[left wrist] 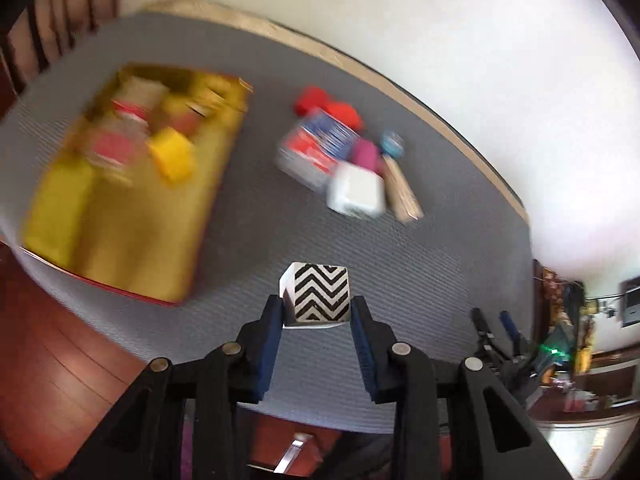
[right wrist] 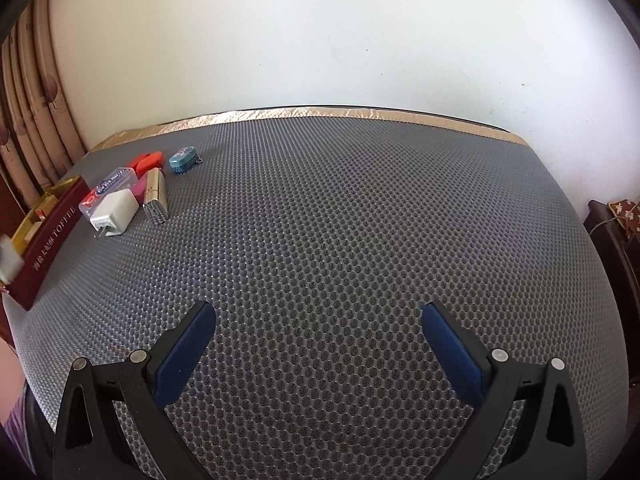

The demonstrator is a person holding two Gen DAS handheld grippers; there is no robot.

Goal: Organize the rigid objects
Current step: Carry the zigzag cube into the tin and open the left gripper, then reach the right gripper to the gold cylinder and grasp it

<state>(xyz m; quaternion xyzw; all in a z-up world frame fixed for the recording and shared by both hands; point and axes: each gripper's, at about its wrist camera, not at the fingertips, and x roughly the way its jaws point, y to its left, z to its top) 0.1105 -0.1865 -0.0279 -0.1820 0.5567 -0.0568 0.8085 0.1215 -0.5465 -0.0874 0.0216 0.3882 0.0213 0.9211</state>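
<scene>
My left gripper (left wrist: 318,306) is shut on a white cube with a black zigzag pattern (left wrist: 320,294) and holds it above the grey mat (left wrist: 256,236). The gold-lined box (left wrist: 132,216) lies to the left with a yellow block (left wrist: 172,154) and a jar inside; the view is blurred. A pile right of the box holds a white charger (left wrist: 356,194), a clear blue-and-red case (left wrist: 316,148), red pieces (left wrist: 328,106), a pink piece and a wooden stick. My right gripper (right wrist: 318,316) is open and empty over bare mat (right wrist: 340,220). The box (right wrist: 52,236) and charger (right wrist: 114,212) sit far left.
A teal round tin (right wrist: 183,160) and a slim metallic case (right wrist: 155,196) lie by the pile. The mat's tan edge (right wrist: 360,114) meets a white wall. Red wooden floor (left wrist: 60,360) lies left of the table. Curtains hang at the far left.
</scene>
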